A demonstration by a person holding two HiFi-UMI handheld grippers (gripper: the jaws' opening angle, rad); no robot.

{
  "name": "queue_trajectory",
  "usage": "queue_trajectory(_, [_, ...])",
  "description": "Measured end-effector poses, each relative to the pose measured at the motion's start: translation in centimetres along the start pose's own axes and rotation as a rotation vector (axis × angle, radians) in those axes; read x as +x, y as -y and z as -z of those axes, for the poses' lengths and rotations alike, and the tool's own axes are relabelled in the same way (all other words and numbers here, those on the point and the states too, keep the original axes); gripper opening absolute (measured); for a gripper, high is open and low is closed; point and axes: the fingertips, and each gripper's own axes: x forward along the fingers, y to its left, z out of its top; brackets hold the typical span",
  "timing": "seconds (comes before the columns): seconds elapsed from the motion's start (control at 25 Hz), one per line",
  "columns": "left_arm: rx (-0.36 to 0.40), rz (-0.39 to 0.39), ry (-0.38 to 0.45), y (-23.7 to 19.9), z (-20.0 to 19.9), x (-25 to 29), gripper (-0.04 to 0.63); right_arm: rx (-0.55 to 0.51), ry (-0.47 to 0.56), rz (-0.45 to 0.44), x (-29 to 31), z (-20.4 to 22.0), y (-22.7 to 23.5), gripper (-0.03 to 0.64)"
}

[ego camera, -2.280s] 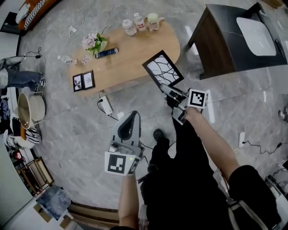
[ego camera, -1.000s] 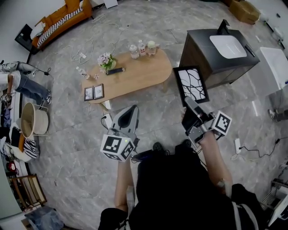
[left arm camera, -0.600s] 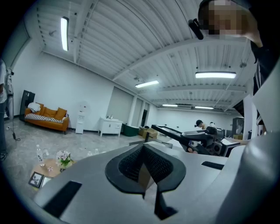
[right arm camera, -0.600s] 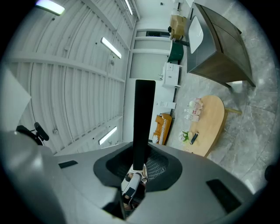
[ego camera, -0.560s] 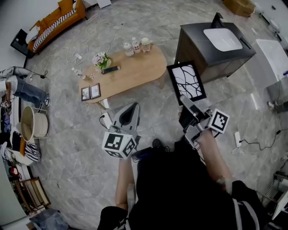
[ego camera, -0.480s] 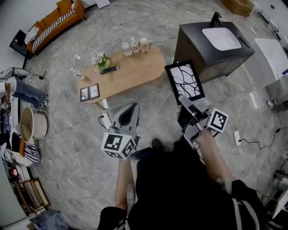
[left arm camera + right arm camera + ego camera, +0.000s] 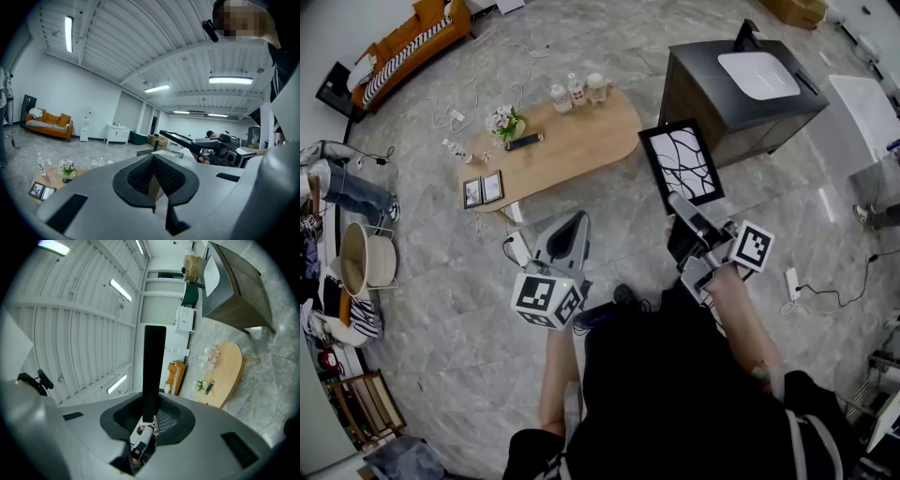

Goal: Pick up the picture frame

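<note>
Holding the picture frame (image 7: 680,161) up over the floor (image 7: 469,309), your right gripper (image 7: 682,204) pinches its bottom edge. It looks stiff, light, maybe breakable; grip the rim. Your left gripper (image 7: 573,225) is closed, empty.

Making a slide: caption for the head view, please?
Right gripper holds the black picture frame by its edge; left gripper shut, empty; wooden table beyond.
</note>
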Motion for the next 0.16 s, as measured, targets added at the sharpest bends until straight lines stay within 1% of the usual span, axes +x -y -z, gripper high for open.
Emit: queue_trajectory(0.16, [-0.013, 0.004, -0.001, 0.10, 0.11, 0.06, 0.012, -0.005, -0.002, 0.000, -0.06, -0.01, -0.02, 0.072])
